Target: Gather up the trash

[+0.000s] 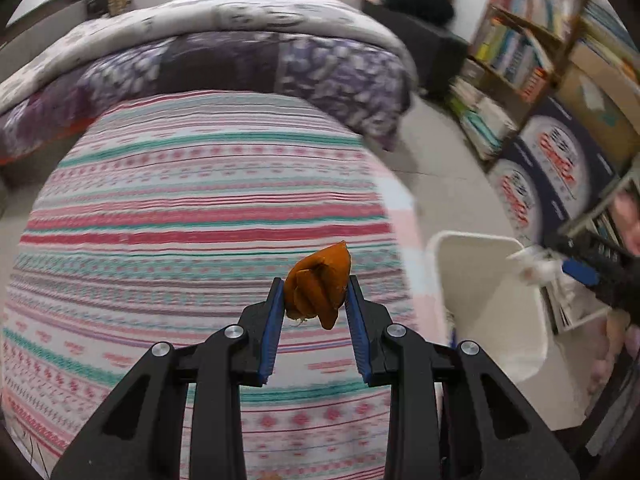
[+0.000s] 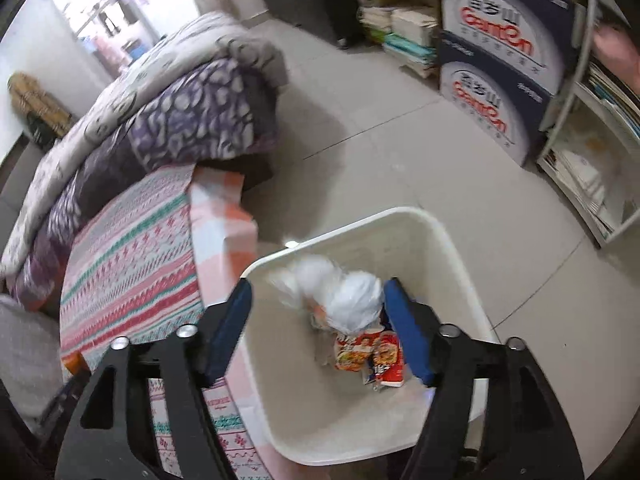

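My left gripper [image 1: 315, 284] is shut on a curled piece of orange peel [image 1: 324, 268], held above the striped bed sheet [image 1: 200, 200]. A white bin [image 2: 400, 212] stands on the floor beside the bed. My right gripper [image 2: 320, 283] hangs over it with its jaws wide apart. Between them is a blurred white crumpled plastic wad [image 2: 344, 296], close to the right-hand finger and away from the other. Red snack wrappers [image 2: 368, 354] lie at the bin's bottom. In the left wrist view the bin [image 1: 480, 264] is at the right, with the right gripper [image 1: 580, 268] above it.
A folded purple and grey quilt [image 1: 240, 60] lies at the bed's far end. Bookshelves [image 1: 520, 40] and stacked blue-and-white cartons [image 2: 496, 80] line the wall past the bin. A white shelf unit [image 2: 592, 168] stands to the right. Tiled floor [image 2: 380, 120] runs between bed and shelves.
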A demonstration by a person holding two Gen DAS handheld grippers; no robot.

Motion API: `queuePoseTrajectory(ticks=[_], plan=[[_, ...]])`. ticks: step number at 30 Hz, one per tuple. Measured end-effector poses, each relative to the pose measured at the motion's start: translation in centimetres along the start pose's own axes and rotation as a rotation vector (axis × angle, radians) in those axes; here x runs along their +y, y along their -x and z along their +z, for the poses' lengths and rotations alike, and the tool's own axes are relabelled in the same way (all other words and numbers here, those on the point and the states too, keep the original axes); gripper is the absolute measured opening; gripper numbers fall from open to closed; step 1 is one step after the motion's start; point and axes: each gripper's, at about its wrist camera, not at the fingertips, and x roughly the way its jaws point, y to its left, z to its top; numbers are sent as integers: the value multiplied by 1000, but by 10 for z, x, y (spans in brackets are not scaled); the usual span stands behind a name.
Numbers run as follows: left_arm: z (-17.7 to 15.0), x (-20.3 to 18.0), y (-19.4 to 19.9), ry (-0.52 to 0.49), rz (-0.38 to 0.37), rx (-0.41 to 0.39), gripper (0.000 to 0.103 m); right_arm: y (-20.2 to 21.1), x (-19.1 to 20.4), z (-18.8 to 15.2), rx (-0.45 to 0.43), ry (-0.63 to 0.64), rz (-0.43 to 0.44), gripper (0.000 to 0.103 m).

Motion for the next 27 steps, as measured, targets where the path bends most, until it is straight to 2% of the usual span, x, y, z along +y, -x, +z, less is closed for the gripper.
queuePoseTrajectory(ticks=[3, 7, 10, 12, 14, 15, 16, 17, 19, 22, 27], plan=[[-4, -31, -7, -57, -39, 4, 31, 6, -15, 4, -14, -41, 6, 80], [-10, -73, -16, -135, -95, 11, 32, 16, -38, 11, -40, -120, 30, 83], [-12, -95, -24, -145, -148, 23, 32, 24, -51, 17, -67, -185, 49, 85], [-11, -109, -29, -139, -199, 24, 33, 27, -56, 19, -83, -207, 49, 86], [-9, -120, -34, -125, -289, 38, 35, 28, -57, 20, -88, -210, 50, 86], [-10, -124, -35, -112, -320, 46, 39, 28, -55, 20, -88, -205, 51, 86], [-9, -124, -36, -96, -337, 48, 52, 28, -52, 20, -88, -195, 55, 86], [-7, -123, -36, -77, -345, 41, 58, 29, -49, 20, -90, -185, 59, 86], [-4, -116, -32, -56, -331, 23, 59, 34, -44, 19, -112, -171, 65, 87], [-2, -88, -17, -40, -233, -12, 60, 43, -27, 16, -172, -105, 40, 90], [-9, -36, 27, 24, -56, -124, 77, 55, 30, -4, -232, 118, -9, 96]])
